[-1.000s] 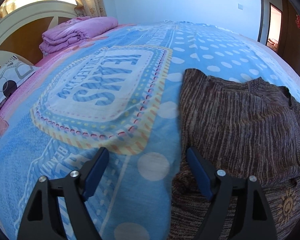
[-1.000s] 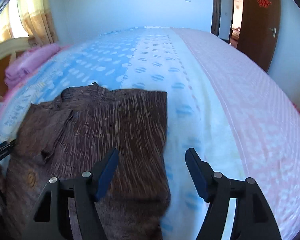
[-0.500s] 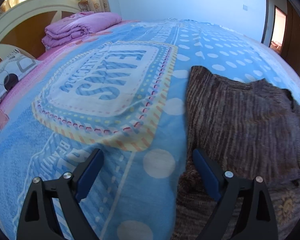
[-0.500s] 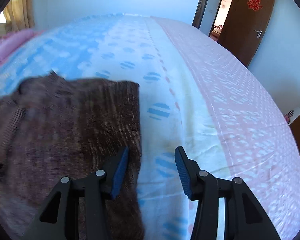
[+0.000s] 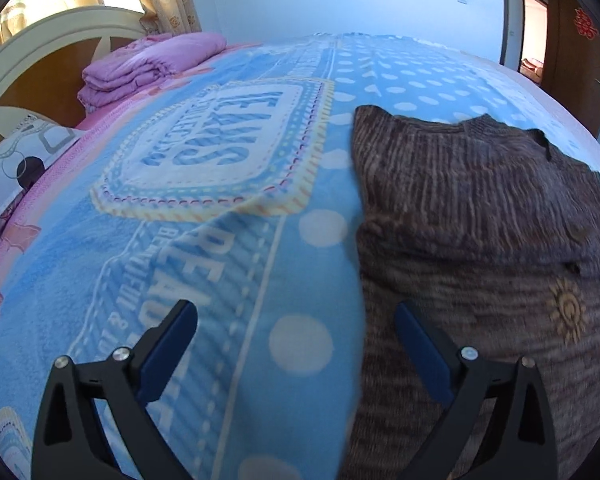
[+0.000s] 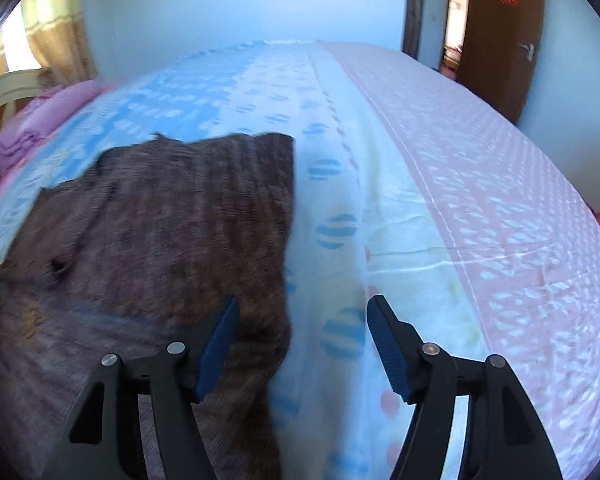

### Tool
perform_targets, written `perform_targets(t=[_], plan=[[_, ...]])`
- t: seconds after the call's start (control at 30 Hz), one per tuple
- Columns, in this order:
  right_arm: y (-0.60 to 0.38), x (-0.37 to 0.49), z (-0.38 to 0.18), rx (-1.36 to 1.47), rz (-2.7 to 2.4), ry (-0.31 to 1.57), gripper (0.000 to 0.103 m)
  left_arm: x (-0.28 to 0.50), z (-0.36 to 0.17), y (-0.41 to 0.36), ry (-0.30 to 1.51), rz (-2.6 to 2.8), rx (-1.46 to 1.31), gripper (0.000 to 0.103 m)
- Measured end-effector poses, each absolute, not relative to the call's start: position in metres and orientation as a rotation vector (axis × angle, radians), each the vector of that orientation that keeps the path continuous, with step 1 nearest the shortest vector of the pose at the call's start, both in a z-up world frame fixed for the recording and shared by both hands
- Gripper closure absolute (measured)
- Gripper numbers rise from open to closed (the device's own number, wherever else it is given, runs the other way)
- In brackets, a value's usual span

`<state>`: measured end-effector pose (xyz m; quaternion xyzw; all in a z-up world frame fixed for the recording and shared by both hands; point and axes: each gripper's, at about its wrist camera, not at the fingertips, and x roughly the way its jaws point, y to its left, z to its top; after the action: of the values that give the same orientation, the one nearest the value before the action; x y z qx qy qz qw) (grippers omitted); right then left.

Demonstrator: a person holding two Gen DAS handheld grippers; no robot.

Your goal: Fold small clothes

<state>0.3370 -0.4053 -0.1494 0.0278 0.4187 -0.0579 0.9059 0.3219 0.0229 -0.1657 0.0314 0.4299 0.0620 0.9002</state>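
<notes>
A brown knit sweater (image 5: 480, 220) with a small sun emblem lies flat on the bed, sleeves folded in. My left gripper (image 5: 296, 312) hovers over its left edge. The jaws are opening wide; the right finger is above the knit, the left above the blue blanket (image 5: 220, 240), and no pad presses on cloth. In the right wrist view the sweater (image 6: 172, 220) fills the left half. My right gripper (image 6: 304, 304) straddles its right edge. Its jaws are opening, with the edge between them near the left finger and not pinched.
A folded purple quilt (image 5: 152, 68) and a patterned pillow (image 5: 16, 160) sit by the cream headboard (image 5: 40, 52) at the far left. Pink sheet (image 6: 500, 200) covers the bed's right side. A brown door (image 6: 500, 32) stands open beyond it.
The left jaws have spread wider and that gripper has drawn back along the sweater's left edge. The right jaws narrowed, then widened again, while that gripper shifted along the right edge.
</notes>
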Motion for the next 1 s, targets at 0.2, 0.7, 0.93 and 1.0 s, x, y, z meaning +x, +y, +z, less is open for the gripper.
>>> perform_targets(t=[0.2, 0.7, 0.93, 1.0], plan=[[-0.387, 0.3, -0.141, 0.085, -0.047, 0.854, 0.036, 0.297, -0.163, 0.021, 0.884, 0.115, 0.088, 0.002], [-0.362, 0.23, -0.141, 0.065, 0.024, 0.856, 0.036, 0.24, -0.149, 0.023, 0.846, 0.065, 0.089, 0.002], [-0.358, 0.204, -0.146, 0.077, 0.038, 0.867, 0.036, 0.218, -0.149, 0.018, 0.849, 0.037, 0.101, 0.002], [-0.356, 0.198, -0.148, 0.078, 0.043, 0.872, 0.036, 0.212, -0.151, 0.016, 0.852, 0.033, 0.11, 0.002]])
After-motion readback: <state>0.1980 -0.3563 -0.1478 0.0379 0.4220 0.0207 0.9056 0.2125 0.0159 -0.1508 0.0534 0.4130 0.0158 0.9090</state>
